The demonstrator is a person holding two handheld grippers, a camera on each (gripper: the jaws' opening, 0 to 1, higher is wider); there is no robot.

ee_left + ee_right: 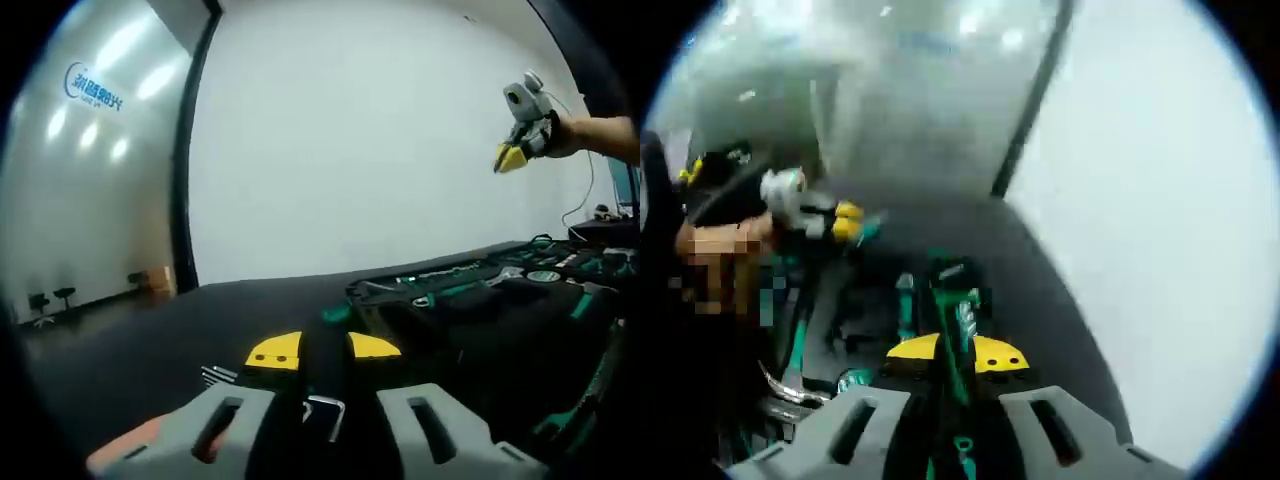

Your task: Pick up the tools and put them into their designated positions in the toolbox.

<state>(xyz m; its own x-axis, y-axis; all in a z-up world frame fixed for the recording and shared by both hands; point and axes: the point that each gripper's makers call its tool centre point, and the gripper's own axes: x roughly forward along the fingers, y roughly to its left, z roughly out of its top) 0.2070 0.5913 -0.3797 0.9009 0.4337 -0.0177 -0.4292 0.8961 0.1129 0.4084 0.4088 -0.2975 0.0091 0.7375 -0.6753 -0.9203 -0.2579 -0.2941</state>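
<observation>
Tools on a dark table, toolbox lying open at one side.

In the left gripper view, the open black toolbox with green-handled tools (500,285) lies on the black tabletop (160,340) at 3 o'clock from the left gripper's yellow-tipped jaws (324,351); a bent steel hex key (328,412) lies between the jaw bases at 6 o'clock, and the other gripper (512,155) hangs above the box at 2 o'clock. In the right gripper view, a green-and-black wrench (958,320) sits between the right gripper's yellow-tipped jaws (958,356), with toolbox trays at 9 o'clock.
</observation>
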